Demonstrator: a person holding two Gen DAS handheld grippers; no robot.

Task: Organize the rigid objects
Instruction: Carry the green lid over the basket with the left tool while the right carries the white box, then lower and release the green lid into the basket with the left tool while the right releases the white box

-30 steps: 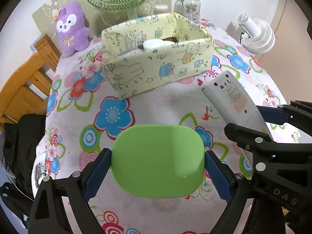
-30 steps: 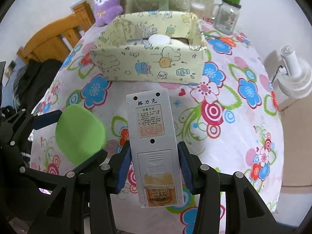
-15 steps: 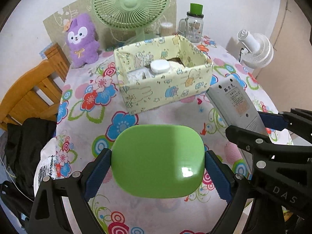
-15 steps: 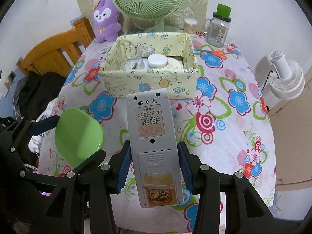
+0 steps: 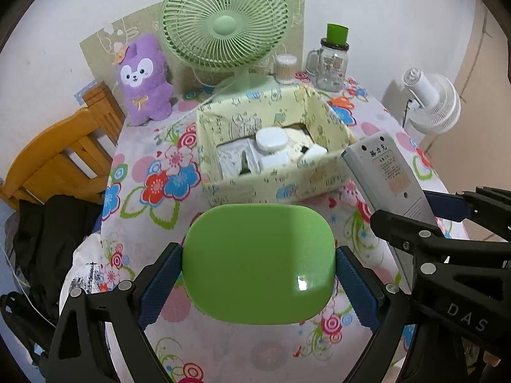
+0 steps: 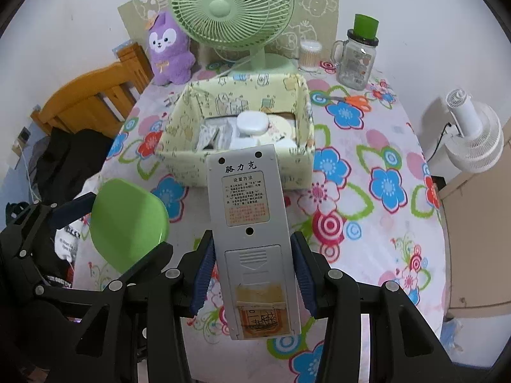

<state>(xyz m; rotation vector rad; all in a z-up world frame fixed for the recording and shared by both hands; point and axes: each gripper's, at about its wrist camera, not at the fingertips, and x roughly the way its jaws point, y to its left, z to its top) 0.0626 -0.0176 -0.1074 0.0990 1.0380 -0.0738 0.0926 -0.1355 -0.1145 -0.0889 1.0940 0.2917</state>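
**Both grippers loaded above the table**

The left gripper (image 5: 258, 274) is clamped on a green rounded case (image 5: 259, 263), its blue pads (image 5: 159, 282) pressing both sides. The right gripper (image 6: 252, 274) pinches a grey remote control (image 6: 250, 223) (back side up, label showing) at its lower half. Both are held above the floral tablecloth (image 6: 377, 210), near a yellow patterned box (image 5: 271, 150) holding white items. Behind it stand a green fan (image 5: 225, 28), a purple plush toy (image 5: 143, 79) and a glass jar (image 5: 332, 60).

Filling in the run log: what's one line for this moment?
left hand-held gripper: shut on green case | right hand-held gripper: shut on remote | both held above table, before storage box
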